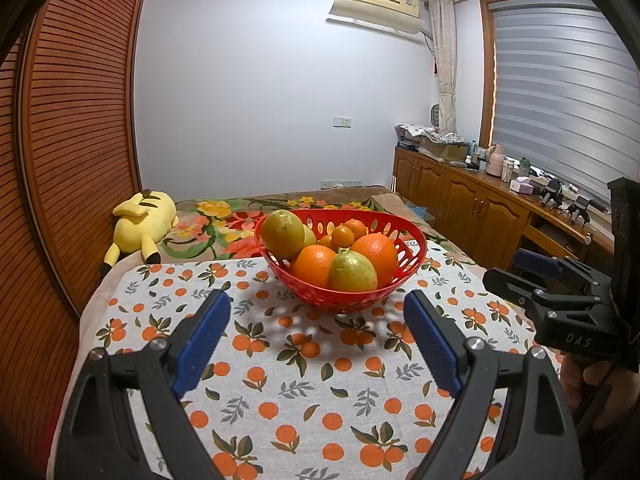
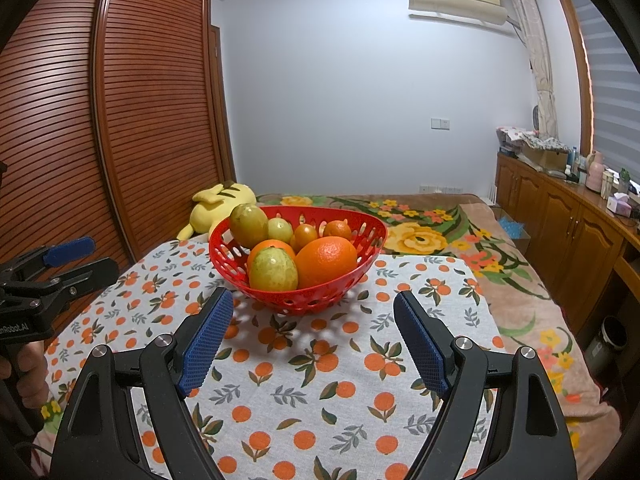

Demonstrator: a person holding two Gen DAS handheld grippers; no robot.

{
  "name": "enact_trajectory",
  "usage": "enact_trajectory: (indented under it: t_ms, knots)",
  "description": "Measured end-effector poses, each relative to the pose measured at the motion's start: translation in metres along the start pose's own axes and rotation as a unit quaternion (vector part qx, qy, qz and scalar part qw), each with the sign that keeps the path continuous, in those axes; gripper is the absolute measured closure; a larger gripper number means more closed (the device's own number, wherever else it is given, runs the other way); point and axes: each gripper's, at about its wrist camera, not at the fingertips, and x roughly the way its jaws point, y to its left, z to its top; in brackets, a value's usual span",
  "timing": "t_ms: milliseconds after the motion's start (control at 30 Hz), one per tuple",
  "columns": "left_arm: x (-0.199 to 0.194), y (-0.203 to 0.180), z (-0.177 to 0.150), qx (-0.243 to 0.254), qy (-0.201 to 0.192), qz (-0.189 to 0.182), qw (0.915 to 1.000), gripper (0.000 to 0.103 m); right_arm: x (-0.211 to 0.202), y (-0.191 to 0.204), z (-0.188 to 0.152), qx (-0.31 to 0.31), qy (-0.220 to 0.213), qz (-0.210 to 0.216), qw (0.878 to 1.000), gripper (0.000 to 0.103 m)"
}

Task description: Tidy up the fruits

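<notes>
While both grippers hover low over the orange-print cloth (image 1: 280, 360), the fruit sits ahead of them in a red plastic basket (image 1: 412, 256), a round bowl with oval holes cut through its wall. The cloth is a coarse white weave printed with small oranges and leaves; it lies flat over a flowered blanket (image 2: 460, 232) on a bed.

In the basket, two large oranges (image 1: 376, 252) with dimpled skin lie at the front, a smooth yellow-green guava (image 1: 352, 272) resting against them. A larger green-yellow fruit (image 1: 282, 234) leans on the left rim, and a few small tangerines (image 1: 343, 236) sit at the back.

The left gripper (image 1: 316, 332) has its jaws spread wide and holds nothing; its blue pads (image 1: 200, 340) are ribbed, set on black arms with silver bolts. The right gripper (image 2: 312, 332) is likewise wide apart and empty, its pads (image 2: 206, 340) showing a fine grid texture. Both point toward the basket without touching it.

Seen from the left wrist, the right gripper's black body carries the letters "DAS". From the right wrist, the left gripper's body reads "nRobot.AI", cut off at the frame edge, with a hand (image 2: 24, 372) wrapped around its grip below.

A yellow plush toy (image 1: 140, 224) lies on the bed beside a slatted wooden wardrobe (image 2: 120, 120).
</notes>
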Motion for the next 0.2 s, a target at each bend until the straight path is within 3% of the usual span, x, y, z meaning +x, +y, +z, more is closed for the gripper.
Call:
enact_trajectory:
  t_ms: [200]
  knots:
    - [0.0, 0.0001, 0.0003, -0.002, 0.0, 0.0, 1.0, 0.014, 0.0, -0.0001, -0.0003, 0.0, 0.001, 0.0, 1.0, 0.019]
